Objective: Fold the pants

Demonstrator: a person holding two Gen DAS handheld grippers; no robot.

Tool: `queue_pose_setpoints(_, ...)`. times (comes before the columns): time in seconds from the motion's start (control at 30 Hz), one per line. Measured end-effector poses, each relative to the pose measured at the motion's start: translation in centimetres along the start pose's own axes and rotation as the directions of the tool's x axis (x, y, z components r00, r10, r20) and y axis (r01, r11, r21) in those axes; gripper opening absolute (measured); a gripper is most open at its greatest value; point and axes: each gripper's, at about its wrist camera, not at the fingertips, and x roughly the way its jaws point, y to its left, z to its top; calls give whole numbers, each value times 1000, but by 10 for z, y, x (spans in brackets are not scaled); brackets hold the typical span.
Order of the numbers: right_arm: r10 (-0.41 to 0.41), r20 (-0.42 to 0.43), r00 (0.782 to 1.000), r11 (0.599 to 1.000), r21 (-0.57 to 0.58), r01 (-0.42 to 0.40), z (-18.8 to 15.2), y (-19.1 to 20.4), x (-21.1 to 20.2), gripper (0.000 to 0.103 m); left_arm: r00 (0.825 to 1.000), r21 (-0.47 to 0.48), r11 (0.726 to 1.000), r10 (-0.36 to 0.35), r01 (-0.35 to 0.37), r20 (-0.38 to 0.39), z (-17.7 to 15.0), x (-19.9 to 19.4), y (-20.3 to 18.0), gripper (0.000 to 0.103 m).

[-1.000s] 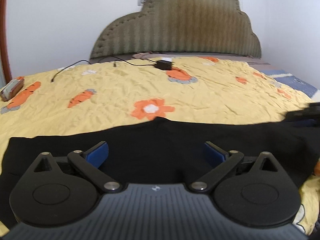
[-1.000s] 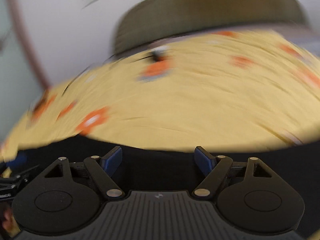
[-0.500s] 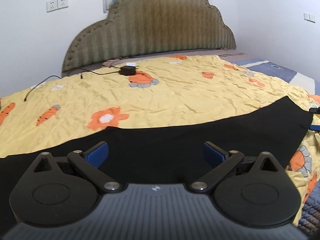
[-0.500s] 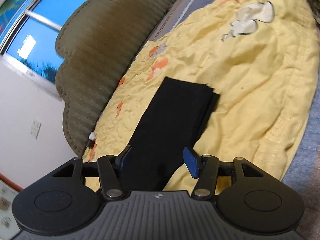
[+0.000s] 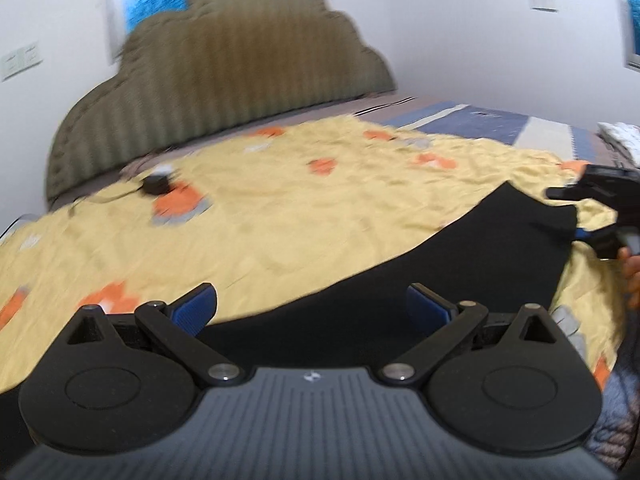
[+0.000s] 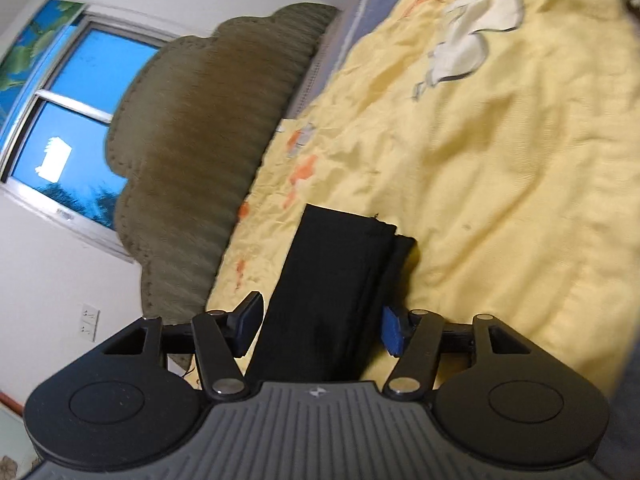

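Left gripper (image 5: 311, 307) wide open, blue fingers (image 5: 194, 307) spread well apart, gripping nothing; poised over the near edge of the pants (image 5: 460, 276), pads clear of the cloth as far as can be told through the blur.

Right gripper (image 6: 320, 326) about half open, rolled onto its side; fingers (image 6: 390, 330) standing either side of the pants (image 6: 340, 280), jaws lately closing and then easing slightly wider; right pad just beside the cloth's edge, left pad apart from it; not pressing, so nothing gripped; seen also from the left wrist view at the far right (image 5: 592, 216), at the end of the pants, with part of a hand (image 5: 631, 276) behind it.

Pants black, laid flat in a long narrow strip on the yellow bedspread (image 5: 280, 216) with orange patterns; doubled lengthways, two layers showing at the far end, lower layer sticking out a little to the right beyond the upper; surface smooth, ends fairly square.

Beyond, a padded olive headboard (image 5: 224, 80) against a white wall; small black box with a cord (image 5: 157, 184) on the far part of the bed; window (image 6: 68, 120) bright blue.
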Motion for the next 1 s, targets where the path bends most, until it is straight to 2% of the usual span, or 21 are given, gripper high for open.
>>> queue_pose_setpoints(0.07,-10,4,1000,1000,-29,10,0,5,4,57,999,26,999,-32,32,9,8,13,-13,100)
queue_pose_setpoints(0.1,-16,3,1000,999,-35,16,-2,7,2,38,999,44,998,-46,46,9,11,20,-20,100)
queue_pose_setpoints(0.17,25,10,1000,999,-29,-25,-5,7,-6,11,998,76,995,-58,57,12,17,30,-32,100)
queue_pose_setpoints(0.2,24,19,1000,998,-56,-23,-6,10,-8,11,998,85,995,-61,60,12,18,34,-37,100)
queue_pose_setpoints(0.27,-44,12,999,989,-140,45,-8,18,-3,10,997,85,993,-81,81,-2,20,43,-45,100)
queue_pose_setpoints(0.3,-51,3,999,989,-141,50,-9,19,0,10,996,84,992,-91,92,-13,21,48,-49,100)
queue_pose_setpoints(0.43,52,-3,999,986,-161,-51,-14,38,-7,8,989,114,983,-141,144,-32,23,60,-67,100)
queue_pose_setpoints(0.53,69,4,998,968,-243,-66,-19,61,-10,8,990,158,977,-139,141,-26,20,61,-75,100)
queue_pose_setpoints(0.57,42,-1,999,956,-291,-40,-21,68,-5,8,991,166,977,-134,135,-19,17,59,-75,100)
queue_pose_setpoints(0.63,-67,9,998,929,-364,66,-26,75,7,8,992,165,978,-124,127,-24,12,52,-70,100)
queue_pose_setpoints(0.7,-120,8,993,922,-371,114,-29,70,18,8,992,148,981,-120,123,-27,5,45,-62,100)
queue_pose_setpoints(0.83,-108,27,994,936,-333,111,-33,67,11,7,995,119,988,-91,95,-41,-3,38,-46,100)
queue_pose_setpoints(0.93,-110,58,992,907,-403,124,-43,80,-2,7,997,74,995,-65,68,-39,-9,32,-32,100)
queue_pose_setpoints(1.0,-115,71,991,872,-470,135,-51,95,-3,7,998,30,998,-54,55,-37,-14,24,-20,100)
